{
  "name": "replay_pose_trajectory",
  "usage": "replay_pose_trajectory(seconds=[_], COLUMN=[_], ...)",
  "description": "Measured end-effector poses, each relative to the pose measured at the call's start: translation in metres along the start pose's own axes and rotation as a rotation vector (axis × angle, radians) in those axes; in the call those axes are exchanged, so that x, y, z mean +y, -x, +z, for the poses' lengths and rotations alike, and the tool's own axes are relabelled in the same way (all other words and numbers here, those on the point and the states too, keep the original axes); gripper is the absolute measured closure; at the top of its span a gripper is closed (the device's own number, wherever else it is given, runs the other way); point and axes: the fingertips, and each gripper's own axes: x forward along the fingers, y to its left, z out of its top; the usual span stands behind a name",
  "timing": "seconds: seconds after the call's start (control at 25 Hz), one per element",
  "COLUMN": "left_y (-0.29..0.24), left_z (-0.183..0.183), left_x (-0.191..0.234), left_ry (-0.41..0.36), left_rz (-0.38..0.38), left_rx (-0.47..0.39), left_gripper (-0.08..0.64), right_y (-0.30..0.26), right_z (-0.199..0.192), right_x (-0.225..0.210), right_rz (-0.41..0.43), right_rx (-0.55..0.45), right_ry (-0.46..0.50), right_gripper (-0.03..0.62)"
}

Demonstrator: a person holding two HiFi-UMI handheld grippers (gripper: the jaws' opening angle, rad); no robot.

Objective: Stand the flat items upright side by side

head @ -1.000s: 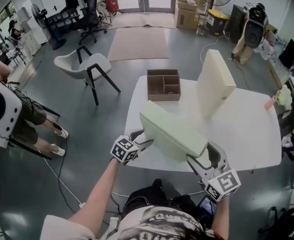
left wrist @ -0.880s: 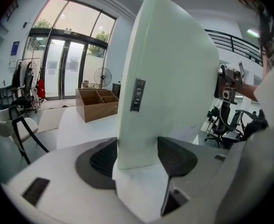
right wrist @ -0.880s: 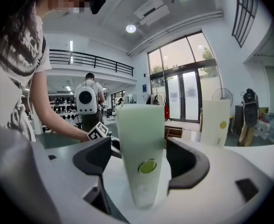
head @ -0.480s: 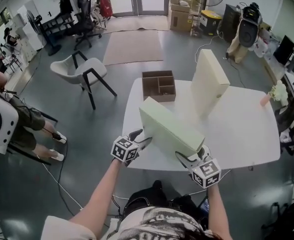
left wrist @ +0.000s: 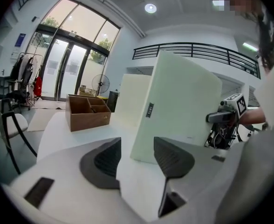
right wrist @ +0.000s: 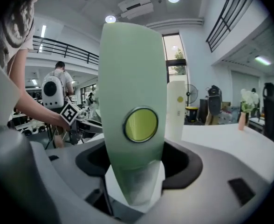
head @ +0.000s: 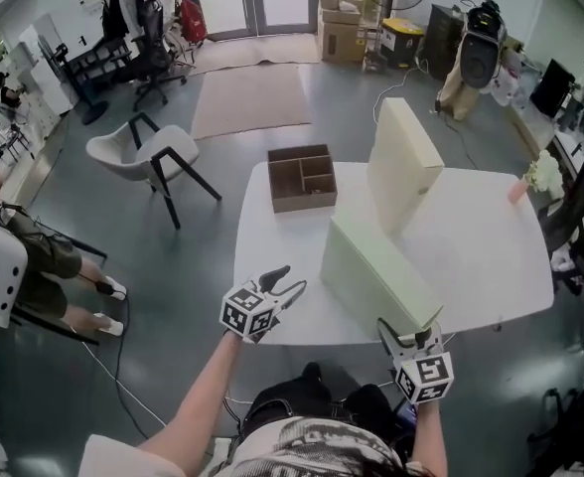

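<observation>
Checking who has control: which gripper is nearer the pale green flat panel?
Right. The right gripper straddles the near end of the pale green flat panel, jaws closing on it. The left gripper sits apart to its left, jaws closing on nothing.

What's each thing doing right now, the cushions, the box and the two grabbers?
green cushion: standing on edge, held at its near end.
cream cushion: standing upright, not held.
wooden box: upright, top open.
left gripper: jaws closing, nothing between them.
right gripper: jaws closing on the green cushion.

Matt green panel (head: 376, 271), brown wooden box (head: 302, 201), smooth white table (head: 481, 246)
</observation>
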Motion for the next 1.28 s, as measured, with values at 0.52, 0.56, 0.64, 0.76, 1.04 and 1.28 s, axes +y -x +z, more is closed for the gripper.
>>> replay_pose_trajectory(seconds=[0.52, 0.56, 0.64, 0.76, 1.04, 1.28], left_y=[-0.064, -0.068, -0.076, -0.092, -0.122, -0.148], left_z=[0.03, 0.031, 0.036, 0.043, 0.057, 0.069], left_x=[-0.084, -0.088, -0.094, -0.095, -0.092, -0.085], left_ry=[-0.127, -0.136, -0.146, -0.151, -0.113, -0.1], left_rz=[-0.198, -0.205, -0.213, -0.21, -0.15, -0.076], left_rx=[0.024, 0.026, 0.025, 0.018, 0.024, 0.03], left_gripper=[0.347, 0.347, 0.347, 0.347, 0.347, 0.347], right_y=[0.075, 0.08, 0.087, 0.085, 0.034, -0.026], right_z=[-0.029, -0.031, -0.034, -0.033, -0.012, 0.013], right_x=[-0.103, -0.112, -0.132, -0.165, -0.224, -0.257], right_rz=[-0.333, -0.361, -0.417, -0.483, -0.516, -0.459], right_rx=[0.032, 0.033, 0.029, 0.022, 0.016, 0.0], right_ry=[-0.128, -0.138, -0.157, -0.172, -0.167, -0.133], right_gripper=[0.281, 0.281, 0.281, 0.281, 0.281, 0.279])
